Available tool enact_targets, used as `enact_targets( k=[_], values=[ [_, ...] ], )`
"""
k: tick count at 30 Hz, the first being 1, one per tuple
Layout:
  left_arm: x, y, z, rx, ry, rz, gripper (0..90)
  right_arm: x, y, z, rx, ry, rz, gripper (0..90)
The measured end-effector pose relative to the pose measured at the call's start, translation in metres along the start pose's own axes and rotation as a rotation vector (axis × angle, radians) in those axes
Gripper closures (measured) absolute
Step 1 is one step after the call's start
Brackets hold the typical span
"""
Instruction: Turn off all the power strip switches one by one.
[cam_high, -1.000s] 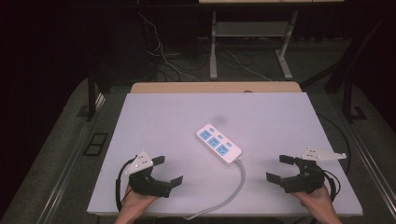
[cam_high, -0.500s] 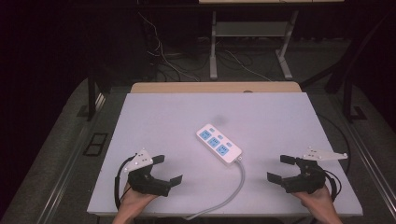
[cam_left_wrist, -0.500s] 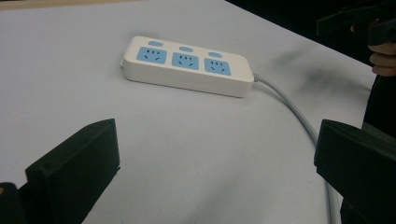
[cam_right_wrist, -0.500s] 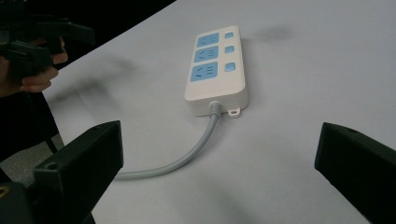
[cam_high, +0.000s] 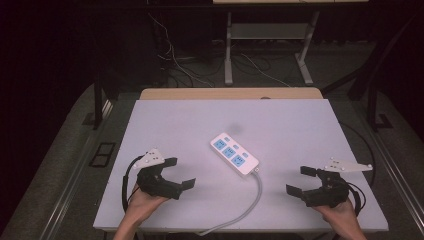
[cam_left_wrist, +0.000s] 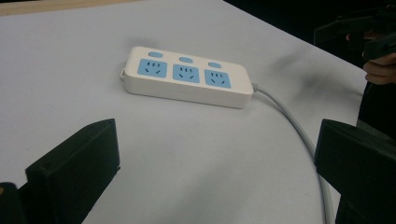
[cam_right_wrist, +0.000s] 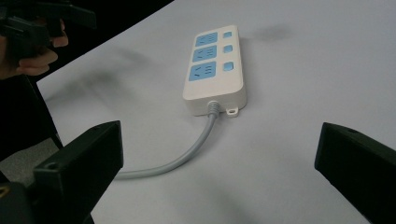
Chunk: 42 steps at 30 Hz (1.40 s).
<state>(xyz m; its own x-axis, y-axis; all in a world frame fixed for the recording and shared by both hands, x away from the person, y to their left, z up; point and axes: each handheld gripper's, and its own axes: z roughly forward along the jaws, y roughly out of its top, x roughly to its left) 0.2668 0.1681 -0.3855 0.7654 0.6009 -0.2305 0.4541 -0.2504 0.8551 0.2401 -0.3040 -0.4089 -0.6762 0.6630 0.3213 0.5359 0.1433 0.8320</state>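
white table (cam_high: 170, 125) holds a power strip (cam_high: 234, 154) between left claw (cam_high: 177, 173) and right claw (cam_high: 303, 180), both wide open, empty.

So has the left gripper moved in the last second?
Barely. The left gripper sits at the same spot left of the power strip, near the table's front edge; any shift is too slight to call.

Smooth, slightly glossy white plastic power strip (cam_high: 234, 154) on a matt pale table (cam_high: 310, 125); matt black jaws.
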Motion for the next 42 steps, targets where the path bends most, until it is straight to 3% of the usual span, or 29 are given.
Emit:
enact_targets(
  k=[42],
  values=[
    [0.017,0.056,0.027,0.17,-0.02,0.067,0.0,0.0,0.001,0.001,0.006,-0.002,-0.012,0.9]
  ],
)
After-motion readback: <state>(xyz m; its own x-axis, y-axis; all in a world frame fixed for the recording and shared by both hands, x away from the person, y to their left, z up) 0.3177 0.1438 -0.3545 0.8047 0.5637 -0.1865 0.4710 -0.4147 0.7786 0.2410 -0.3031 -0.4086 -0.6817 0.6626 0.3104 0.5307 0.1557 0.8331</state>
